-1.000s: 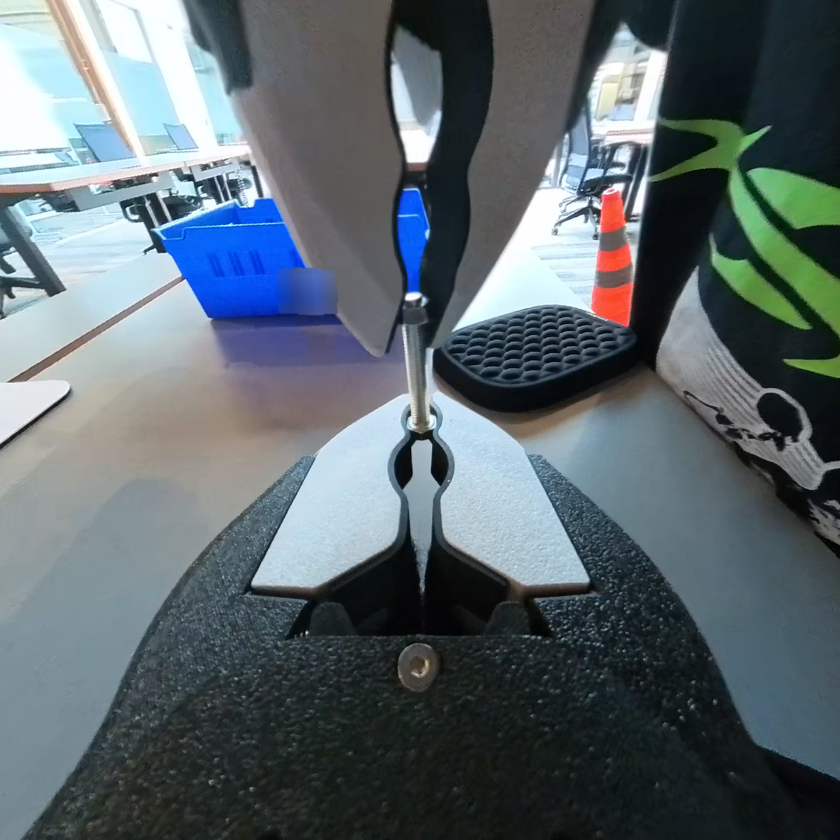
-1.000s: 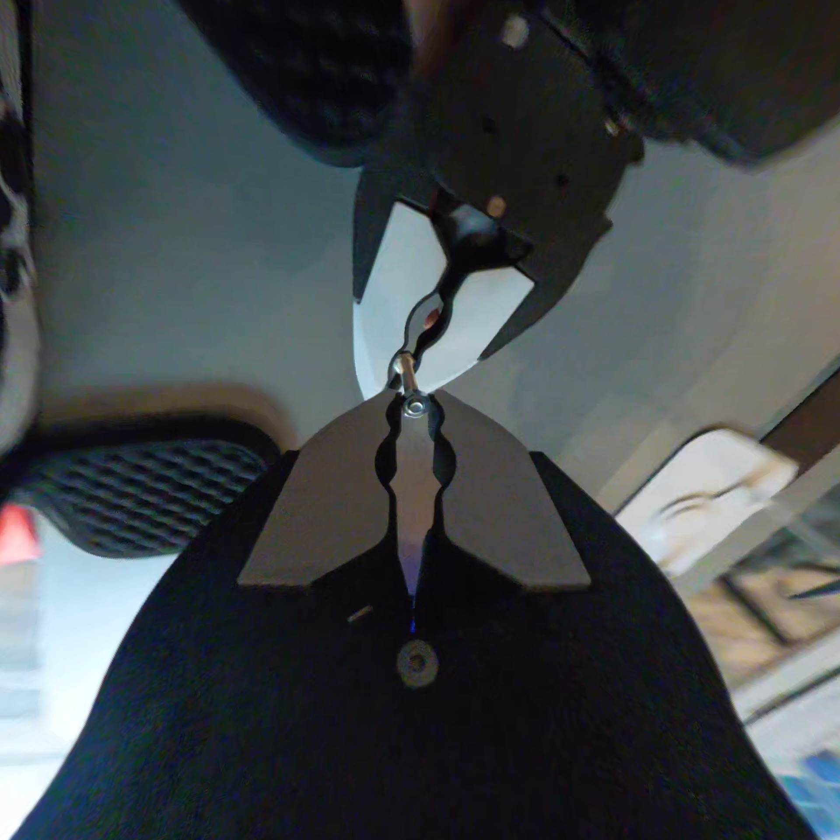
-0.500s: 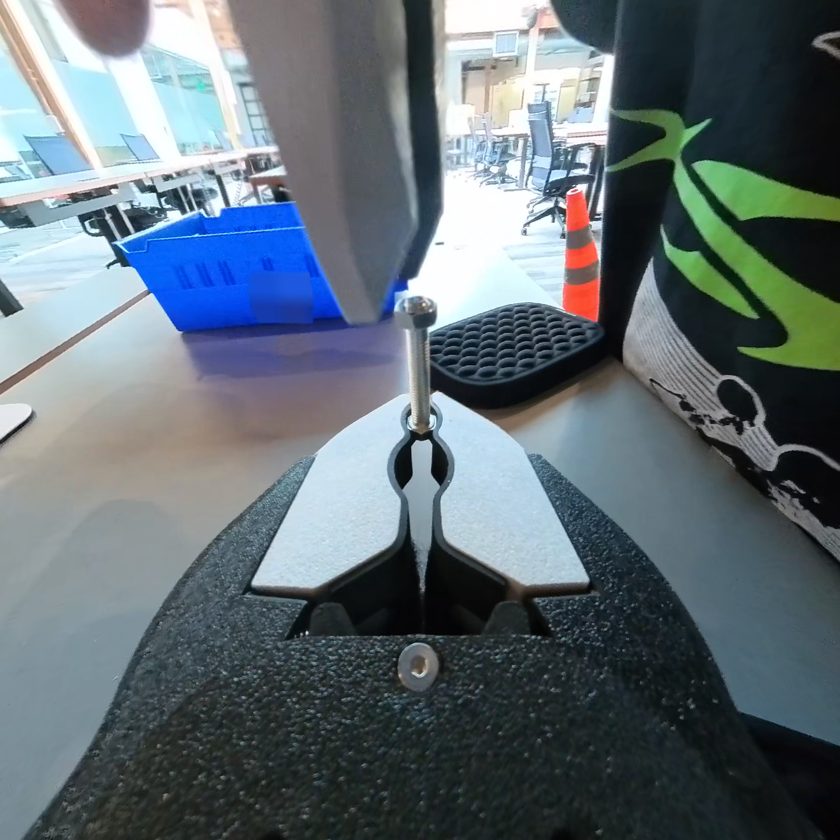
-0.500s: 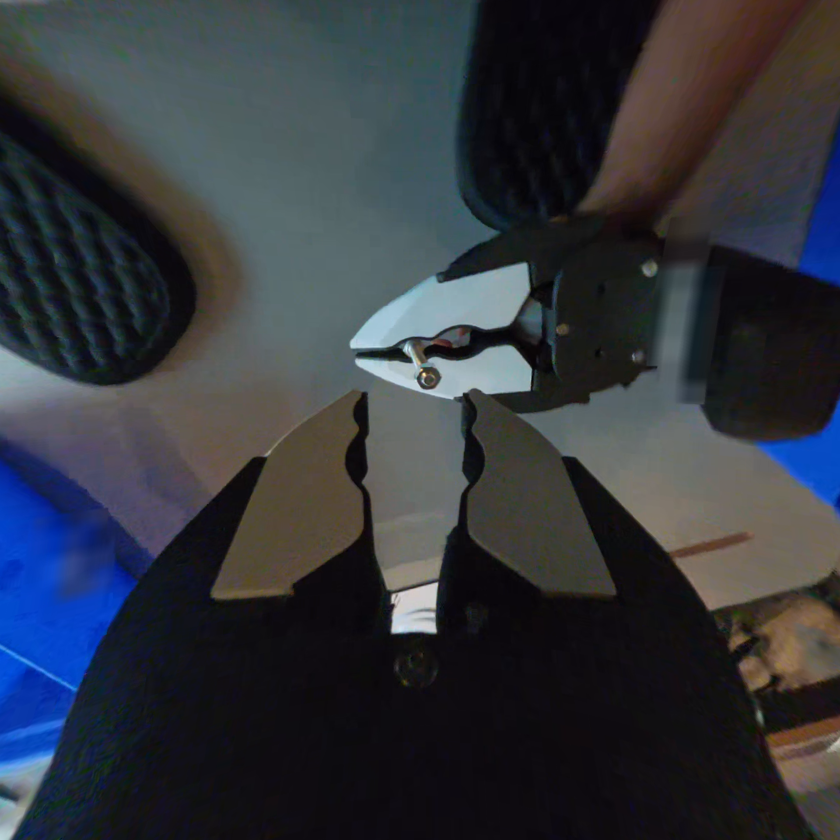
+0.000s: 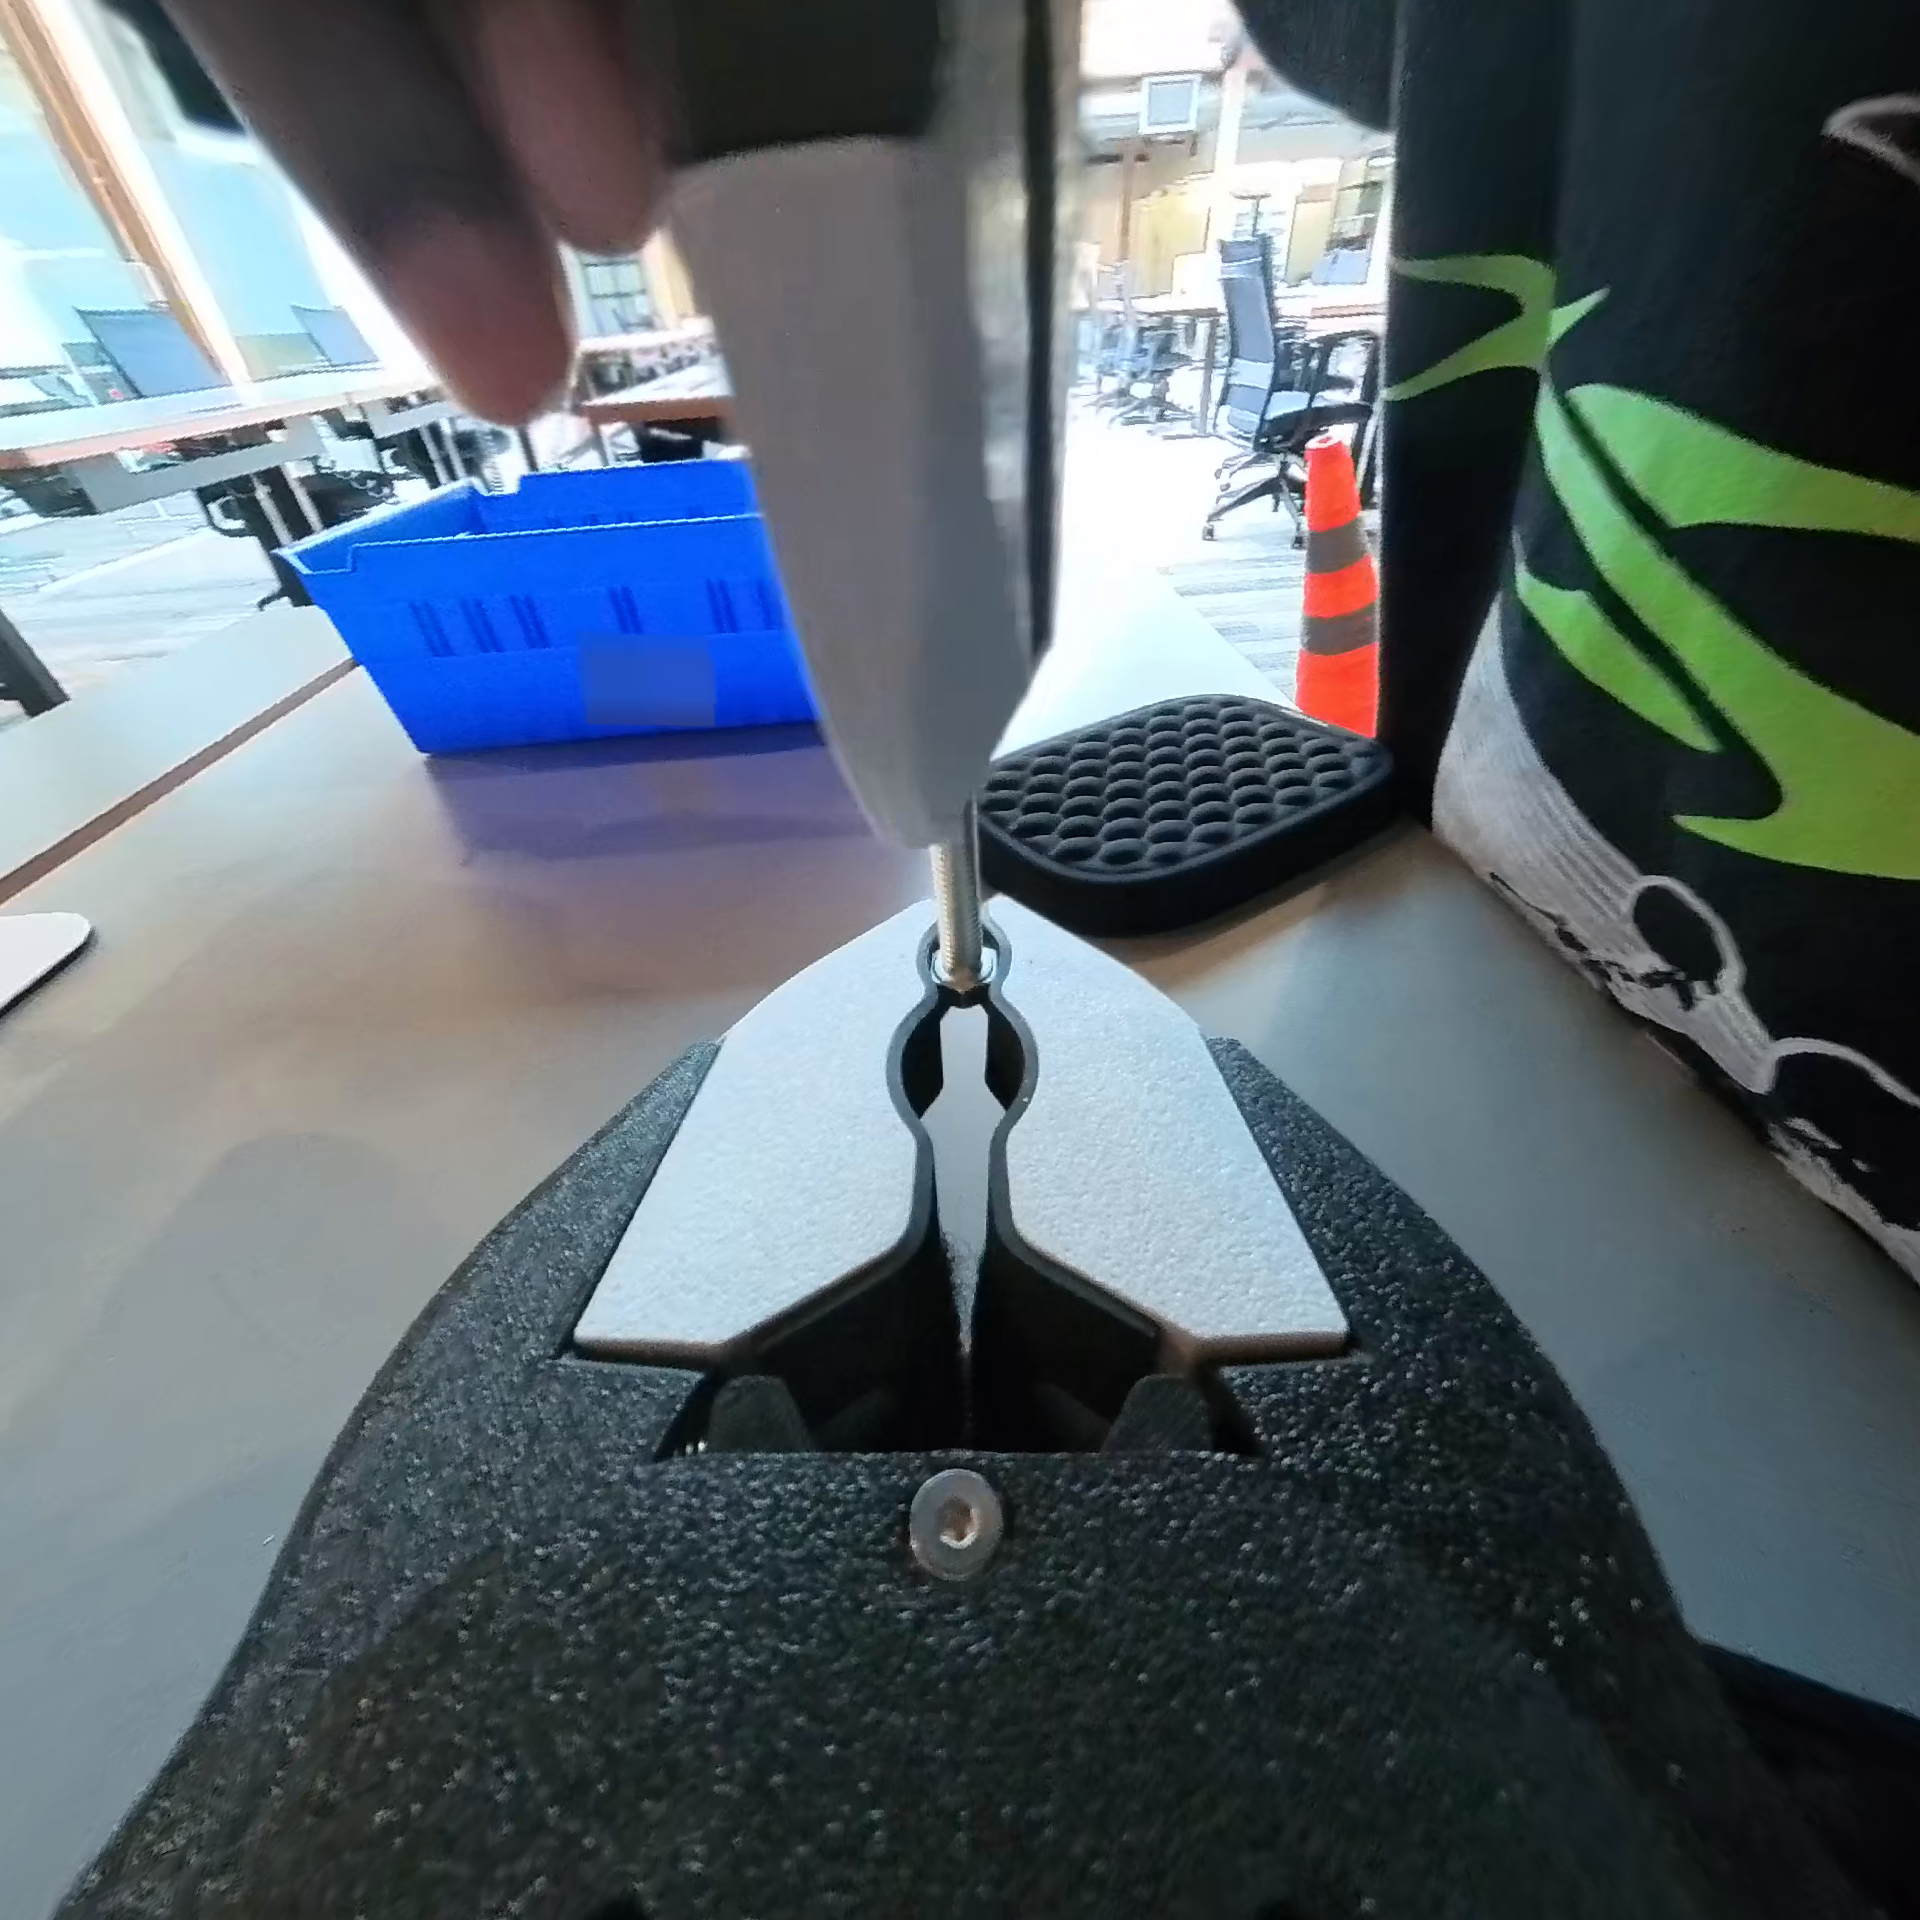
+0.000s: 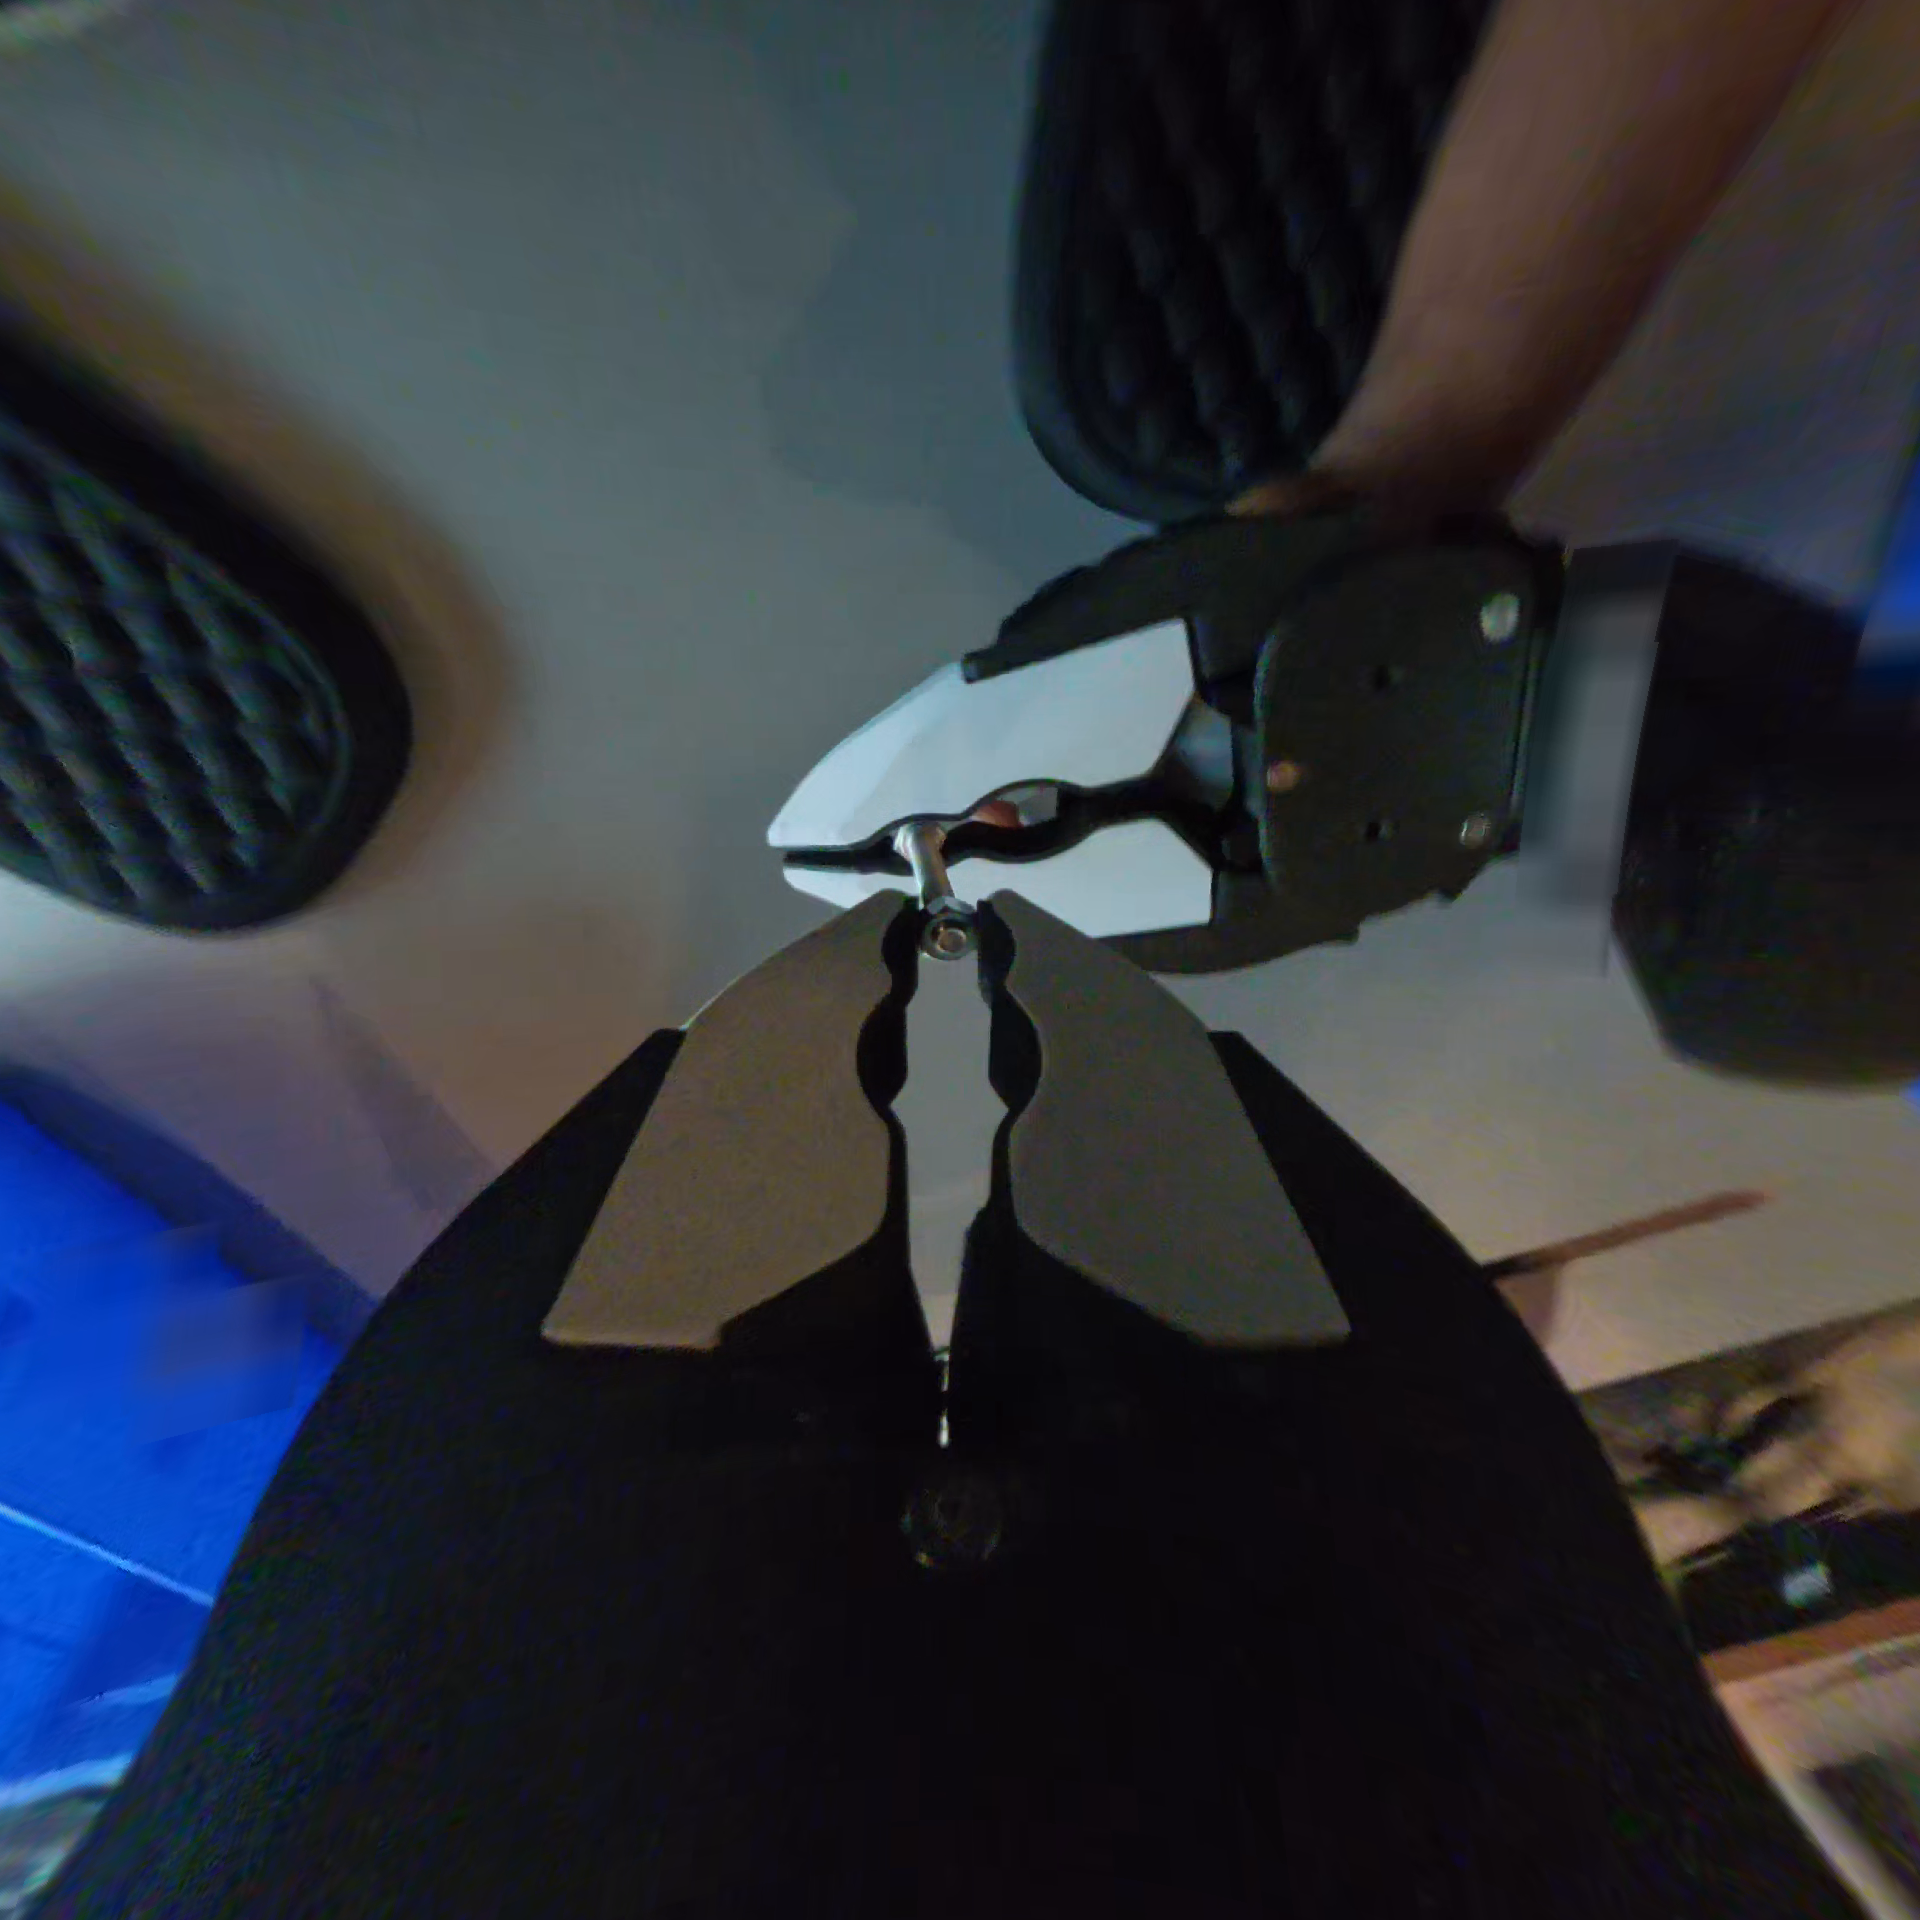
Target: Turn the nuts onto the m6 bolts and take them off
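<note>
Left tool (image 5: 961, 961): fingers closed almost fully together, gripping the silver bolt (image 5: 954, 904) by the lower end of its threaded shank in the notch near their tips. The bolt stands upright from that grip. A nut (image 5: 961, 975) appears seated on the thread at the notch, though detail there is too small to confirm.

Right tool (image 6: 948, 925): fingers nearly closed, a narrow gap between them, both tips against the hex top end of the bolt (image 6: 943, 930). It comes down over the bolt from above.

Surroundings: both tools are held above a grey tabletop (image 5: 312, 1039). A black honeycomb-textured pad (image 5: 1174, 805) lies just beyond them. A blue plastic bin (image 5: 540, 623) sits farther back on the left. An orange traffic cone (image 5: 1340, 603) stands on the floor behind.
</note>
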